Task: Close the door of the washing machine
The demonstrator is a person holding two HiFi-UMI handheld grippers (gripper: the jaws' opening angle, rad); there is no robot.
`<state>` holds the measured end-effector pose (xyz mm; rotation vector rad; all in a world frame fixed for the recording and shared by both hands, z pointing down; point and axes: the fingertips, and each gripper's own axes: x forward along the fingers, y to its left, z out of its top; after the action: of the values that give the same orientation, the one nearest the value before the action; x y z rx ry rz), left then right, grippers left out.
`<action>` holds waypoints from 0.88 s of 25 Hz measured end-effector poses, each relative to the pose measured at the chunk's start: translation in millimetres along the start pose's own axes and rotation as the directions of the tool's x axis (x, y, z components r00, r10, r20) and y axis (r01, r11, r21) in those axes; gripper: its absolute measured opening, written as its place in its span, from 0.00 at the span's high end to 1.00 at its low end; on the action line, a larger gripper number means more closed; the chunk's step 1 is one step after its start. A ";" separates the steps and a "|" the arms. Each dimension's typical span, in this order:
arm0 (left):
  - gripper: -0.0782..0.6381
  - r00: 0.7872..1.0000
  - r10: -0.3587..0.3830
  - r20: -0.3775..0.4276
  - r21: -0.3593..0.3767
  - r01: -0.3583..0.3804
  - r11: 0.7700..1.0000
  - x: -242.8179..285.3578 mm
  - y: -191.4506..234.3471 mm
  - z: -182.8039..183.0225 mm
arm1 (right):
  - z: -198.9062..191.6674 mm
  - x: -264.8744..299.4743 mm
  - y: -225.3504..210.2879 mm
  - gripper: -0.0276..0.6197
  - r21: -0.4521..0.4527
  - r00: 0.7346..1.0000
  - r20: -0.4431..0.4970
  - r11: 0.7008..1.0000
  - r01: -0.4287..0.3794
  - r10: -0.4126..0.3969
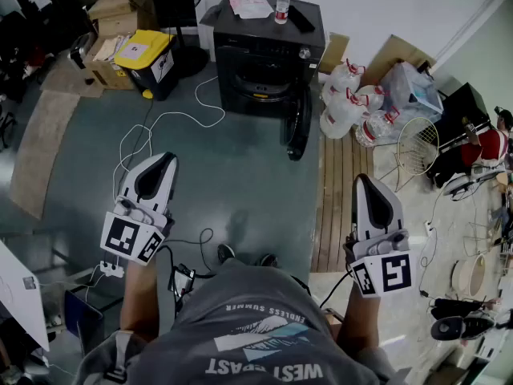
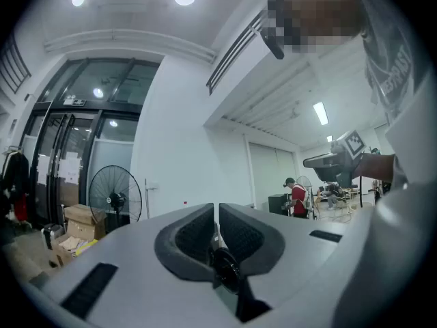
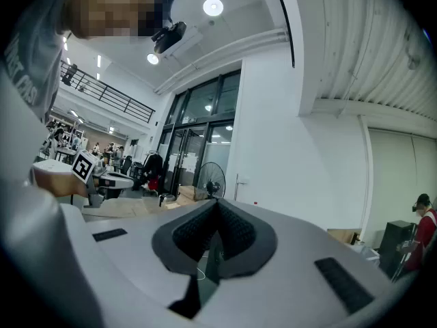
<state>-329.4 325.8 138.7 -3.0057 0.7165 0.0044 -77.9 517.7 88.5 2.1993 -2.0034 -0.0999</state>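
The black washing machine stands at the far side of the floor in the head view. Its round door hangs open, swung out toward me on the machine's right side. Both grippers are held level in front of me, well short of the machine. My left gripper is shut with nothing in it, its dark pads pressed together. My right gripper is likewise shut and empty, its pads closed. Neither gripper view shows the machine.
A bottle and papers lie on top of the machine. Water jugs stand to its right, a yellow-lidded bin and cardboard boxes to its left. A white cable trails over the floor; wooden planks lie at the right.
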 end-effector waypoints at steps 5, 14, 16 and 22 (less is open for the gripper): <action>0.84 1.000 0.004 -0.002 -0.004 -0.004 1.000 -8.4 10.4 -0.1 | 4.2 6.9 11.0 0.91 -0.002 1.000 -0.001 1.000 -0.005 0.005; 0.84 1.000 -0.001 -0.010 -0.017 0.001 1.000 -11.0 35.5 -10.4 | 2.9 31.4 28.6 0.91 0.025 1.000 -0.001 1.000 -0.017 0.017; 0.84 1.000 -0.001 -0.017 -0.027 0.000 1.000 -8.2 39.6 -14.2 | 1.1 38.5 29.2 0.91 0.037 1.000 -0.007 0.999 -0.023 0.024; 0.84 0.999 0.004 -0.044 -0.043 -0.006 0.999 10.6 48.3 -27.9 | -12.7 67.4 16.7 0.91 0.053 0.999 -0.035 0.998 -0.035 0.037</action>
<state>-342.0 276.5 163.9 -3.0535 0.7373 -0.0468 -85.7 450.3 108.0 2.1787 -2.0481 -0.0038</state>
